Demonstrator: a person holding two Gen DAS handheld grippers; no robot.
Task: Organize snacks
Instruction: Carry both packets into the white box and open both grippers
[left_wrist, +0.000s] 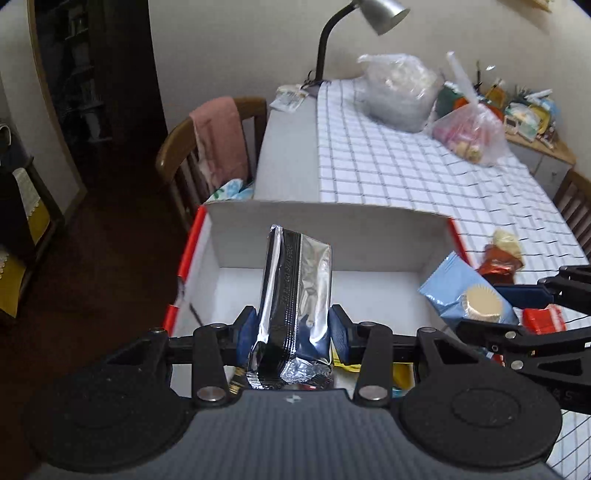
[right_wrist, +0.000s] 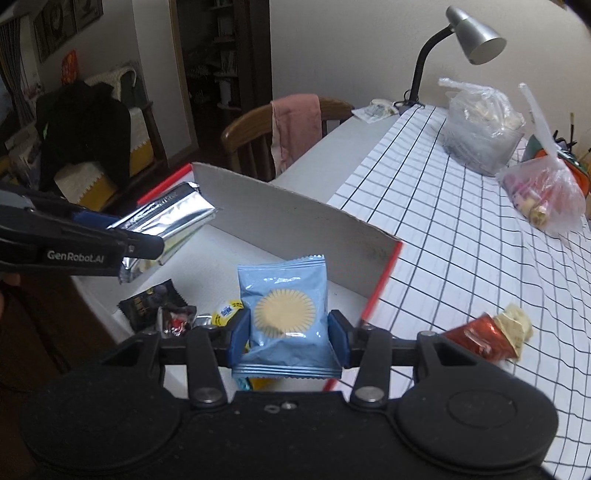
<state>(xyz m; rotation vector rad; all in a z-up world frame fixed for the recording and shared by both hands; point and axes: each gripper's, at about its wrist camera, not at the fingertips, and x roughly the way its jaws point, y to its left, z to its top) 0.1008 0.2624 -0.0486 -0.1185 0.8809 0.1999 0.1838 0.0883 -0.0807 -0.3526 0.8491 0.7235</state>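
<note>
My left gripper is shut on a silver foil snack packet and holds it upright over the white cardboard box with red outer sides. My right gripper is shut on a light blue snack packet printed with a round biscuit, held above the box's floor. The blue packet also shows in the left wrist view, and the foil packet with the left gripper in the right wrist view. Small wrapped snacks lie in the box near its front.
A red and cream snack wrapper lies on the checked tablecloth right of the box. Two plastic bags and a desk lamp stand at the far end. A wooden chair with a pink towel stands beyond the table.
</note>
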